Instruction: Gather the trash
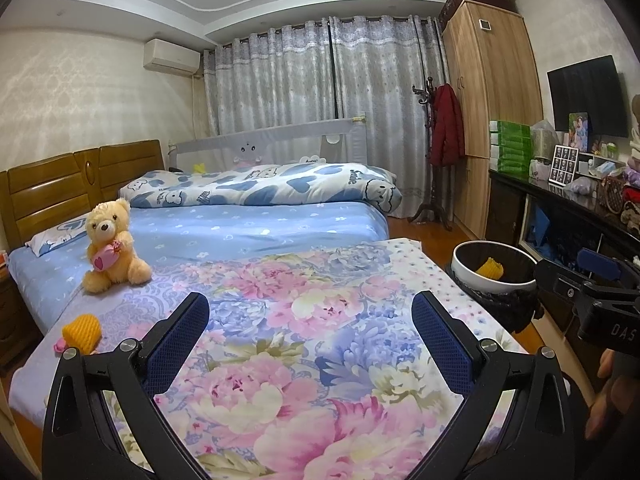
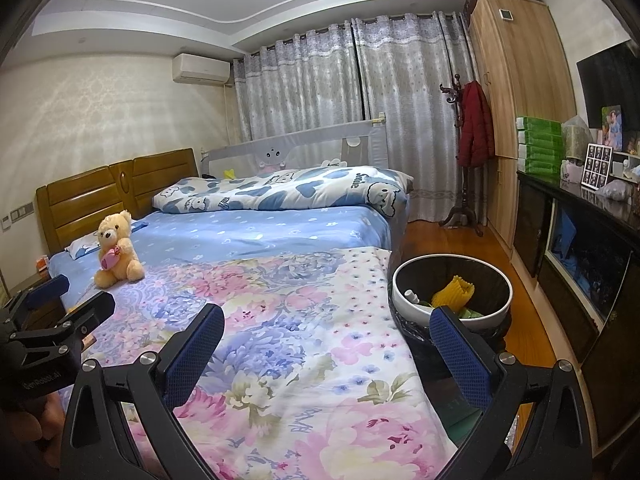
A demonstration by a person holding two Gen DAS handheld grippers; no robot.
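The left tool (image 1: 310, 308) stands wide over the near part of the bed, its blue-padded fingers (image 1: 178, 344) spread with only the floral quilt (image 1: 280, 320) between them. The right tool (image 2: 328, 322) is just as wide and holds nothing; its right finger (image 2: 460, 356) covers the near rim of the trash bin (image 2: 404, 292), so part of the bin's contents is hidden.

In the bin, a yellow foam net (image 2: 454, 292) stands against the black liner, with a small white piece and something green beside it, too small to tell. The bin sits on the floor just beside the right edge of the bed.

A second yellow foam net (image 1: 82, 330) lies on the quilt near the left edge, with a pink scrap (image 1: 60, 345) touching it; the left tool's frame partly cuts off the scrap. In the right wrist view, the left tool's body hides this spot.

Farther off, a teddy bear (image 1: 110, 246) sits upright on the blue sheet (image 1: 240, 232). A person's fingers show blurred at the right edge of the left view.
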